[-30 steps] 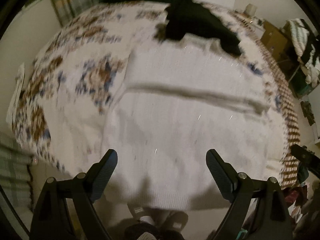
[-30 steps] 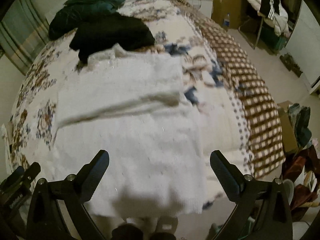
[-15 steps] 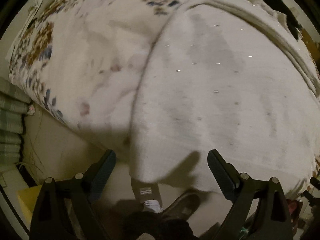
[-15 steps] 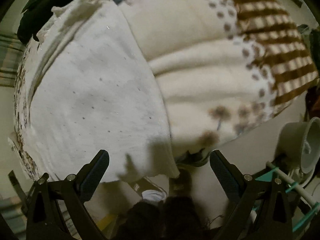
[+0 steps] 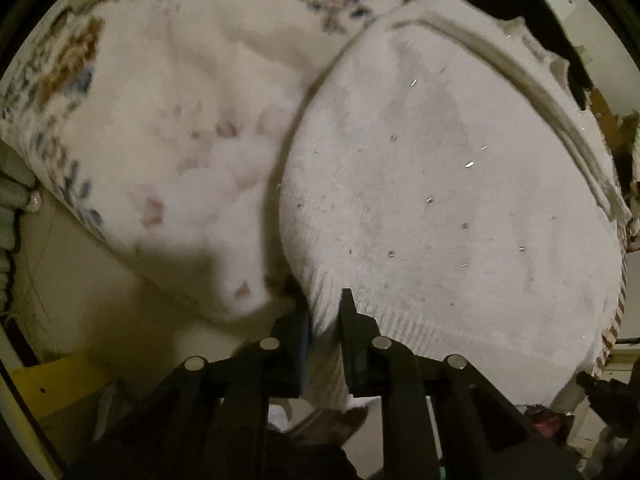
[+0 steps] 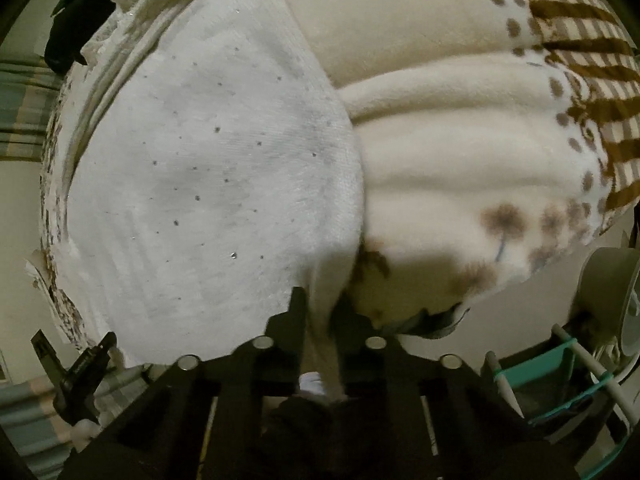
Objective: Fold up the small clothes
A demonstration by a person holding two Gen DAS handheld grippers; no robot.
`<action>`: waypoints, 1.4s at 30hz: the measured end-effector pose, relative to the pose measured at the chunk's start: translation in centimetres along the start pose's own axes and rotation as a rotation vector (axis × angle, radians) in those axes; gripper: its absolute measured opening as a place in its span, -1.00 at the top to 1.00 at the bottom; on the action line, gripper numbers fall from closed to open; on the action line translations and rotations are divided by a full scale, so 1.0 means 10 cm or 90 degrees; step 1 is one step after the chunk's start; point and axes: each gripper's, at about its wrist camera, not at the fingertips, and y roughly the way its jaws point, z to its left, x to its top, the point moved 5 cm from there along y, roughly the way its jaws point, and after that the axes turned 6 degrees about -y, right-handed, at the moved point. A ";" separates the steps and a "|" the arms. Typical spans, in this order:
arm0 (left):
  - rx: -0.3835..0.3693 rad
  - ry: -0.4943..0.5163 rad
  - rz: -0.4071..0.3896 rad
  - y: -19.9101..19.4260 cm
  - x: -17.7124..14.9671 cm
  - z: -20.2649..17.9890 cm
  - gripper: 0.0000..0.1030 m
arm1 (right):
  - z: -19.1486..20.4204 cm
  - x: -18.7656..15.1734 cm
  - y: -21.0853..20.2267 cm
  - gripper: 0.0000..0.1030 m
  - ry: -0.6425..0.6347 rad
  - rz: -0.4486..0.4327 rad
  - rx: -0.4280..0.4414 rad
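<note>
White speckled knit garment lies flat, hem ribbed

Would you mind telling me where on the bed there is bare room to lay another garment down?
Two free patches of bedspread flank the white sweater: the floral stretch on its left-gripper side, and the cream stretch between it and the brown checked border. The far end is crowded by the dark clothes.

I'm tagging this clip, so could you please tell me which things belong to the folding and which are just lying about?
In the job:
white knit garment
left gripper, shut on its hem corner
right gripper, shut on the other corner

Lying about:
patterned bedspread
dark clothes
teal rack
</note>
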 end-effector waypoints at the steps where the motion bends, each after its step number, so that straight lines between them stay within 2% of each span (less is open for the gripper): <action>1: -0.002 0.007 -0.009 -0.06 -0.01 -0.01 0.81 | 0.02 -0.01 -0.05 0.84 -0.002 -0.005 0.002; 4: -0.016 0.015 -0.034 -0.31 -0.01 -0.08 0.84 | 0.08 -0.04 -0.21 0.86 -0.007 -0.022 0.009; 7: -0.028 0.021 -0.056 -0.58 0.07 -0.15 0.85 | 0.15 -0.04 -0.47 0.87 0.000 -0.045 0.039; 12: -0.066 0.026 -0.109 -1.10 0.42 -0.34 0.85 | 0.26 0.09 -0.97 0.87 0.011 -0.095 0.098; 18: -0.118 0.019 -0.164 -1.43 1.16 -0.78 0.85 | 0.54 0.60 -1.54 0.87 -0.005 -0.159 0.151; 24: -0.141 0.046 -0.207 -1.47 1.92 -1.36 0.85 | 0.97 1.40 -1.80 0.87 -0.024 -0.214 0.153; 28: -0.149 0.054 -0.206 -1.26 2.50 -1.69 0.85 | 1.19 2.08 -1.80 0.87 -0.018 -0.243 0.144; 34: -0.116 0.056 -0.168 -0.52 3.39 -2.05 0.85 | 1.40 3.30 -1.49 0.87 0.005 -0.254 0.094; 38: -0.080 0.062 -0.108 0.17 3.83 -2.21 0.82 | 1.44 4.04 -1.05 0.88 0.024 -0.227 0.043; 42: -0.083 0.047 -0.036 0.58 4.01 -2.24 0.68 | 1.42 4.50 -0.55 0.87 0.033 -0.170 0.019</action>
